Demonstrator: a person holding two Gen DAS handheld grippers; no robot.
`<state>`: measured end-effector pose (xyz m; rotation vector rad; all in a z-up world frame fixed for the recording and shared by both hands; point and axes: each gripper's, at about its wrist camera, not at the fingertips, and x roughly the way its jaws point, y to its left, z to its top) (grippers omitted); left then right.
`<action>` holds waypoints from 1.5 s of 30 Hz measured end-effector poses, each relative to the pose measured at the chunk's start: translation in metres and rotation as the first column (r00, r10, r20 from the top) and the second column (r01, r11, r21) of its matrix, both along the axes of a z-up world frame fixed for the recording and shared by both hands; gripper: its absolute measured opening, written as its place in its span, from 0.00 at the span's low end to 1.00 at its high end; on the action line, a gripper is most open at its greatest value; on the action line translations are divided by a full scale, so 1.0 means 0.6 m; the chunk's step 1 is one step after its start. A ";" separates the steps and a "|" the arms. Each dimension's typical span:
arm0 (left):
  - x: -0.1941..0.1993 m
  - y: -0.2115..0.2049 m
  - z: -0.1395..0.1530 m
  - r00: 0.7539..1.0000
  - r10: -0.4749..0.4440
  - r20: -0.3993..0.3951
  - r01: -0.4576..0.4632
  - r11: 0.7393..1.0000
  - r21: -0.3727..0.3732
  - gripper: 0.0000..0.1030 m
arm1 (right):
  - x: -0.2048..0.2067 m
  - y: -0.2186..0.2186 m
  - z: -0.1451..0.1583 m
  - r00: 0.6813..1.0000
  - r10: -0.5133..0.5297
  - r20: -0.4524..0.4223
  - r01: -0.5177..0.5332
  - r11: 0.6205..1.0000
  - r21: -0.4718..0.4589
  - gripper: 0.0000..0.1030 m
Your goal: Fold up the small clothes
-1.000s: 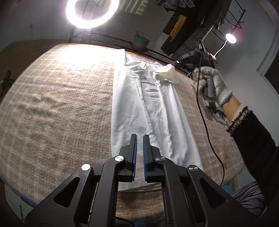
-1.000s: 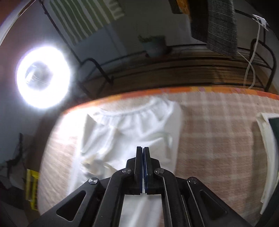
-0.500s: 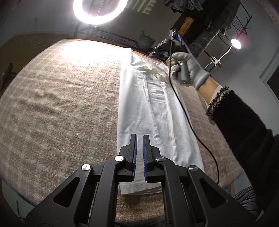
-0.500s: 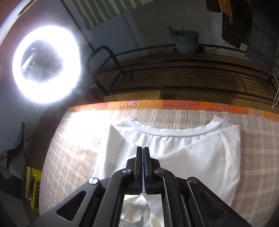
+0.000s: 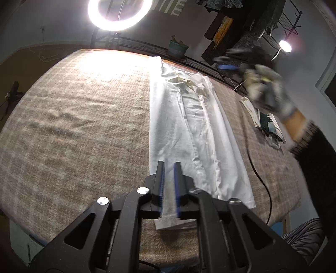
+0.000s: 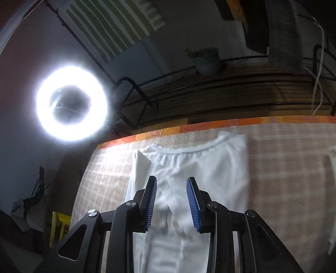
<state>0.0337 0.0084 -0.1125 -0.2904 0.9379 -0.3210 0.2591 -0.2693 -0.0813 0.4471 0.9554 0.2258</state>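
A white garment (image 5: 189, 126), folded lengthwise into a long strip, lies flat on the plaid blanket (image 5: 73, 126) with its neckline at the far end. My left gripper (image 5: 169, 163) hovers over the near hem. Its jaws are opening, a narrow gap apart, with nothing between them. In the right wrist view my right gripper (image 6: 171, 178) hangs above the collar end of the garment (image 6: 199, 168). Its jaws are opening too, and no cloth is pinched between them. The left wrist view shows that right gripper (image 5: 229, 63) blurred at the far right, held by a gloved hand (image 5: 266, 90).
A ring light (image 5: 119, 12) glares beyond the far edge, beside a wire rack with a potted plant (image 5: 178, 49). Another pale item with a dark print (image 5: 266, 124) lies at the right of the blanket. A black cable (image 5: 262, 180) trails over the right side.
Both grippers' jaws went from shut to parted. The right gripper lifted from the collar area and swung right and up, now blurred. The left gripper barely shifted.
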 end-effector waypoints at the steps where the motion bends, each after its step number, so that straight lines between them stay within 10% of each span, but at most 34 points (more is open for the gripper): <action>1: -0.002 0.003 -0.002 1.000 0.000 -0.008 0.000 1.000 -0.008 0.25 | -0.027 -0.010 0.008 1.000 0.001 -0.001 -0.001 1.000 -0.012 0.31; 17: -0.019 0.040 -0.094 0.971 -0.016 -0.238 -0.014 0.992 -0.125 0.34 | -0.501 -0.022 -0.125 0.970 0.096 -0.223 -0.090 0.995 0.041 0.40; 28: -0.026 0.015 -0.117 0.953 -0.083 -0.291 0.032 0.984 -0.173 0.33 | -0.533 0.005 -0.174 0.952 0.165 -0.256 -0.130 0.981 0.147 0.40; 31: -0.018 0.010 -0.122 0.949 -0.095 -0.302 0.041 0.983 -0.182 0.15 | -0.540 0.010 -0.178 0.949 0.197 -0.247 -0.155 0.971 0.180 0.39; 37: -0.017 -0.011 -0.115 0.958 -0.121 -0.262 0.085 0.986 -0.143 0.03 | -0.536 0.018 -0.194 0.939 0.236 -0.251 -0.172 0.952 0.253 0.04; 45: -0.031 0.010 -0.088 0.970 -0.108 -0.217 0.073 0.983 -0.166 0.02 | -0.557 -0.004 -0.151 0.966 0.197 -0.167 -0.143 0.947 0.286 0.01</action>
